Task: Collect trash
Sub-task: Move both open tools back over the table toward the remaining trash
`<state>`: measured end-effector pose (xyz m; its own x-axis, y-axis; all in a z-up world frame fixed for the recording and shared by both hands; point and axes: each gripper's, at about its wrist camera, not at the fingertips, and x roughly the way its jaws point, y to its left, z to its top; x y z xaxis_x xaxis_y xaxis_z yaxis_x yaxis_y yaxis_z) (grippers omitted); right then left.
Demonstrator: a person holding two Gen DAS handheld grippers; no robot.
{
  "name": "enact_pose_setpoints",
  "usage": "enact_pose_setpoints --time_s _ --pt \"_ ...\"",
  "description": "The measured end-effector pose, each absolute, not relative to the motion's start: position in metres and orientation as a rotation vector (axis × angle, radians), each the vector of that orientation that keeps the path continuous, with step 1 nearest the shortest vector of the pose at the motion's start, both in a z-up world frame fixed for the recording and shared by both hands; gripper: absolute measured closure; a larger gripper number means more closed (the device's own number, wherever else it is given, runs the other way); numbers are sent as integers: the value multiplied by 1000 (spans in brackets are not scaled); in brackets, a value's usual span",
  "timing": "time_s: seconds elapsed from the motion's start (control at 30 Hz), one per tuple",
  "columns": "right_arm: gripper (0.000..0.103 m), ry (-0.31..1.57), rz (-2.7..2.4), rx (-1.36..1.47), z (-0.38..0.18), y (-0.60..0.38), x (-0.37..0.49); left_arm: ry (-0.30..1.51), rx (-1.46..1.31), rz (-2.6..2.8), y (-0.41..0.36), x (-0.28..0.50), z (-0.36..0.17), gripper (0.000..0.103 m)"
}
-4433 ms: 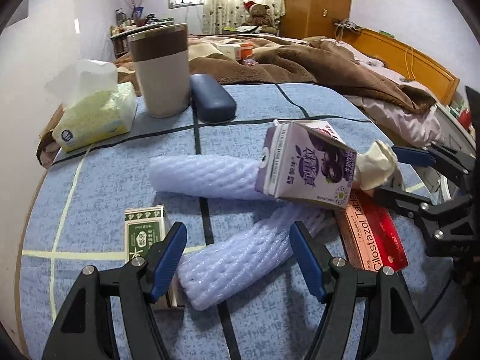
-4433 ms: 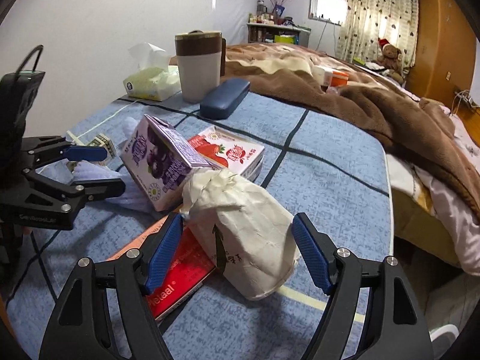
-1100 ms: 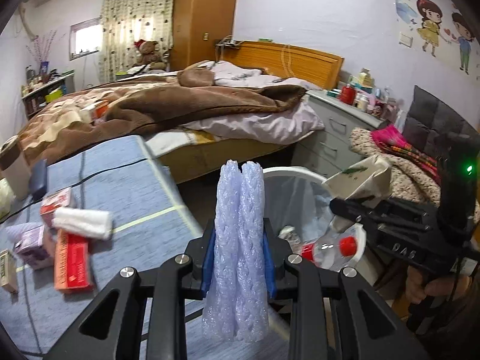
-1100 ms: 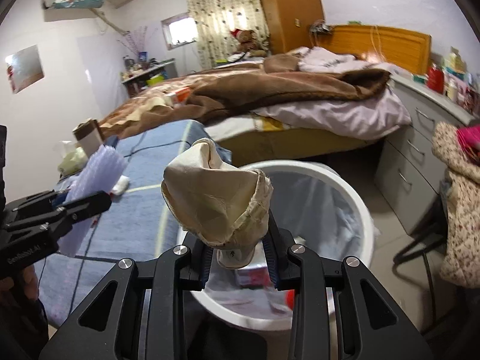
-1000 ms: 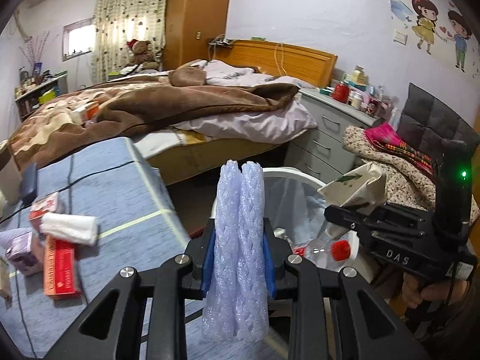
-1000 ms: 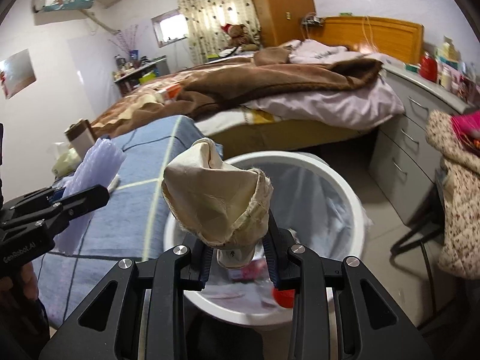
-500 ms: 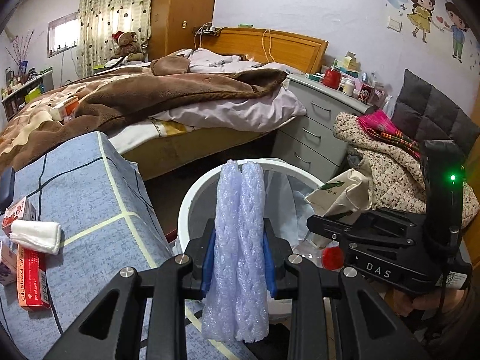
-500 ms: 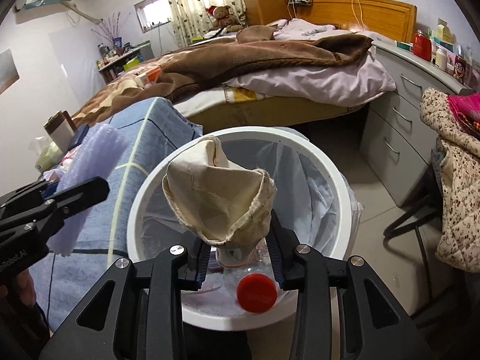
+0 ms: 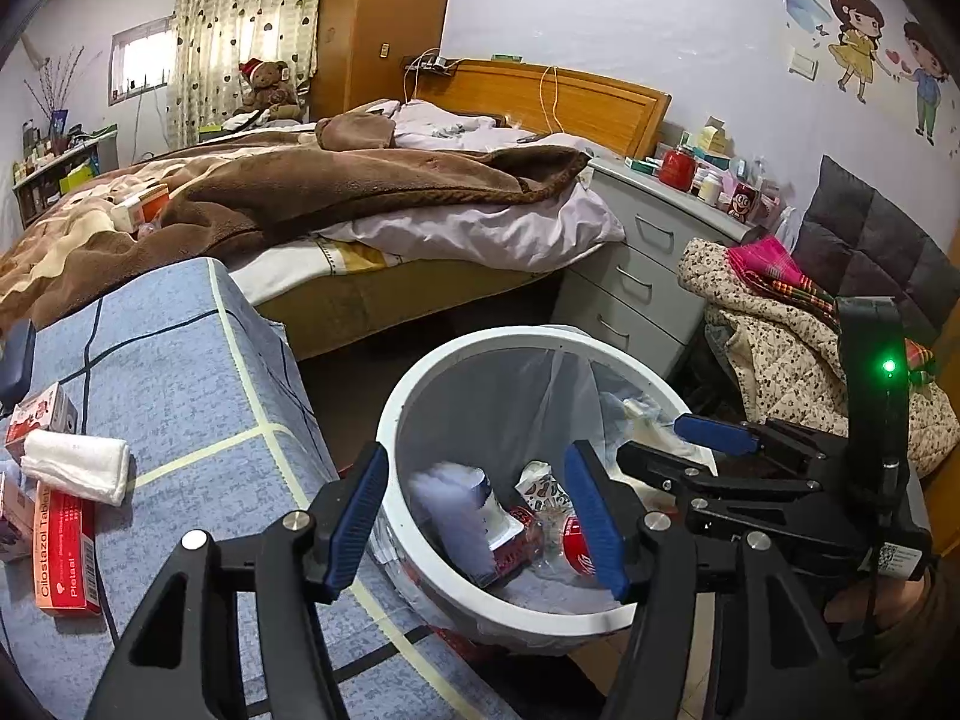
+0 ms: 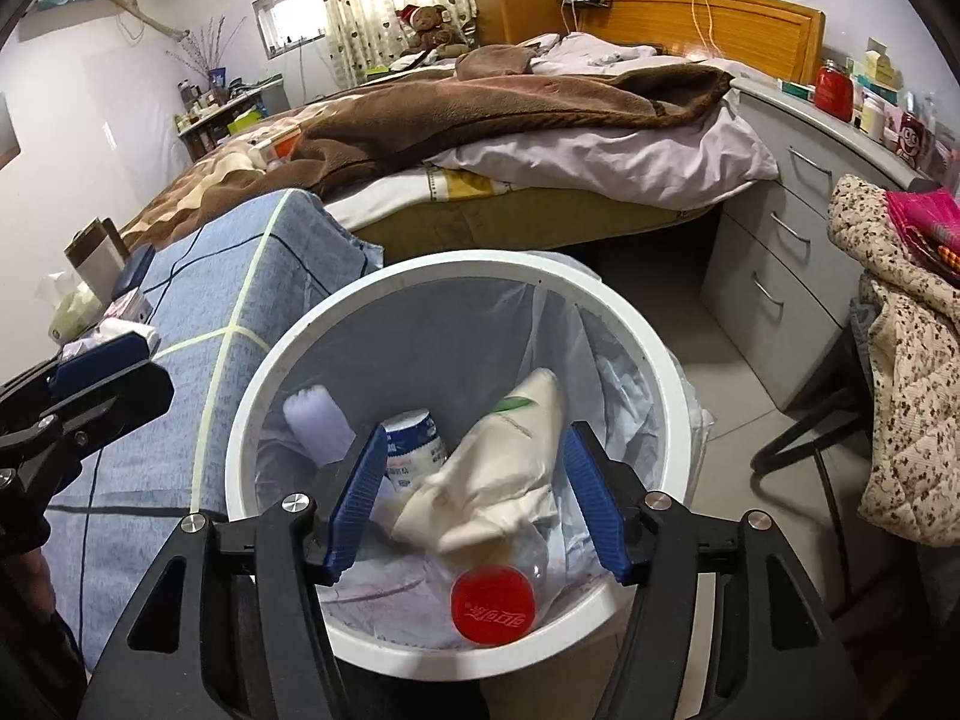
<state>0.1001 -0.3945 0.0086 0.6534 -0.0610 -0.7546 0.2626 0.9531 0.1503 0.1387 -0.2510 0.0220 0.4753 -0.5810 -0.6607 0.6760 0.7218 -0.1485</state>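
Observation:
A white trash bin (image 9: 401, 402) with a clear liner stands on the floor beside the table. My left gripper (image 9: 480, 504) hovers over it, jaws opening, nothing between them; the pale foam net (image 9: 447, 510) shows blurred inside the bin below. My right gripper (image 10: 477, 498) is over the same bin (image 10: 663, 360), jaws opening and empty. The cream paper bag (image 10: 510, 462) lies in the bin on other trash, with the foam net (image 10: 315, 420) against the left wall. Each gripper shows in the other's view: the right gripper (image 9: 654, 438) and the left gripper (image 10: 147, 366).
A blue-clothed table (image 9: 180, 360) on the left holds a red medicine box (image 9: 63, 546), a white roll (image 9: 78, 462) and a small carton (image 9: 42, 420). A red-capped bottle (image 10: 492, 606) lies in the bin. A bed (image 9: 360, 204), grey drawers (image 9: 636, 282) and a clothes-covered chair (image 9: 780, 348) surround it.
Both grippers have opened over the bin. The foam net dropped out of the left one and the paper bag out of the right one; both now lie in the bin.

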Motion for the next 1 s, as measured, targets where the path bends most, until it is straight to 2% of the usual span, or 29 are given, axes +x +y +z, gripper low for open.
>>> enact_pose_setpoints --time_s 0.07,0.6,1.0 --pt "35 831 -185 259 11 -394 99 749 136 -765 -249 139 23 40" --pt "35 759 -149 231 30 -366 100 698 125 -675 -205 133 37 38" --pt "35 716 -83 215 37 -328 111 664 74 -575 -144 135 42 37"
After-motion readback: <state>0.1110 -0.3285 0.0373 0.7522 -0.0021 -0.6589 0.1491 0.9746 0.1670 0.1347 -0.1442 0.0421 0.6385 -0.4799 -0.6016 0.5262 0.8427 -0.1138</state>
